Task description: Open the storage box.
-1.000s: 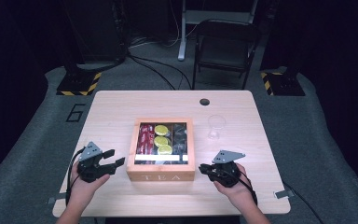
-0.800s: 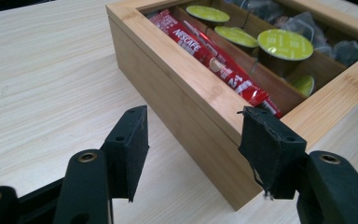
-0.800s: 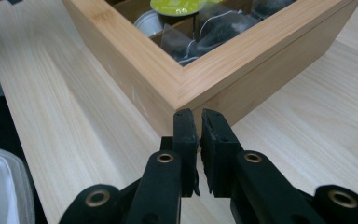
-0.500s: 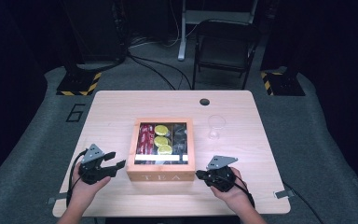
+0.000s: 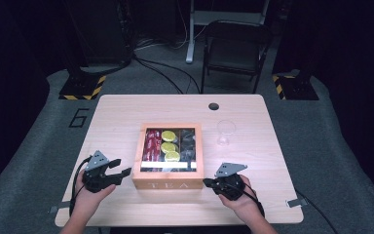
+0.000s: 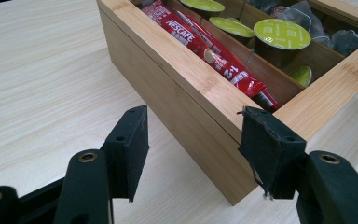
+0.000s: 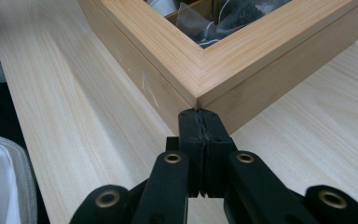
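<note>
Two claws flank box (image 5: 168,178) marked "TEA"; NESCAFE sticks (image 6: 205,49) inside; left claw (image 6: 193,140) released, right claw (image 7: 199,122) clenched empty.

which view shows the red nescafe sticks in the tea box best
The left gripper view: the red Nescafe sticks lie close up, lettering readable. The high view shows them as a small red patch in the tea box. The right gripper view faces the box's corner.

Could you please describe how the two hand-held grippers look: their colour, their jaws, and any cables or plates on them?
Both the left gripper and the right gripper are black, each with a grey three-cornered plate on top and a black cable trailing toward the person. The jaws are flat black links with brass-coloured rivets, ending in rectangular black pads that are frayed at the edges.
</note>
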Demonstrator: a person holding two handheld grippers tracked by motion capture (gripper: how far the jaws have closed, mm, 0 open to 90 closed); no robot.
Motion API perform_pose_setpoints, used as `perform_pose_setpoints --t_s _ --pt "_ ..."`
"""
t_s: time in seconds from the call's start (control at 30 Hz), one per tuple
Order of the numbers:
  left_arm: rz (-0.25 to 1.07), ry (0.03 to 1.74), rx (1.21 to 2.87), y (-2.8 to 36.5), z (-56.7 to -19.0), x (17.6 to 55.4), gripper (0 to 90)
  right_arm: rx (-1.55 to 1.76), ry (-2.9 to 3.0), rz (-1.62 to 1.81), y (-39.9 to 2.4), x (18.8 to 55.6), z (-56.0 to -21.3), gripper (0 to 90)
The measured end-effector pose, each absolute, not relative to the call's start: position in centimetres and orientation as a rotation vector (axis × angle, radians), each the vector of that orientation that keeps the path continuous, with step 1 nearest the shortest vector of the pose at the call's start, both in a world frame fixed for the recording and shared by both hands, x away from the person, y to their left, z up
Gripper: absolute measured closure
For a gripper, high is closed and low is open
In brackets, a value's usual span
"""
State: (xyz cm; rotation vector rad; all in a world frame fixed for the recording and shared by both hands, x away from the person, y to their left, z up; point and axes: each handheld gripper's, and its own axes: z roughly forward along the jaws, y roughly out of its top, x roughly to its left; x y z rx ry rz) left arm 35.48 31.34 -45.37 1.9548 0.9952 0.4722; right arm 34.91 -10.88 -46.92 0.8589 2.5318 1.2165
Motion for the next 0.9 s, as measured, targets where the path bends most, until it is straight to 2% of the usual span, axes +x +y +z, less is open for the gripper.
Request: perform_pose_setpoints --t_s 0.37,0.9 --pt "0.495 0.993 1.950 31.4 -45.1 35.4 42.6 0.885 2.510 1.254 -10.7 35.1 -46.7 88.6" --pt "0.484 0.934 1.951 32.1 -44.1 34.8 45.6 0.910 2.504 1.304 -9.9 36.1 -44.4 88.6"
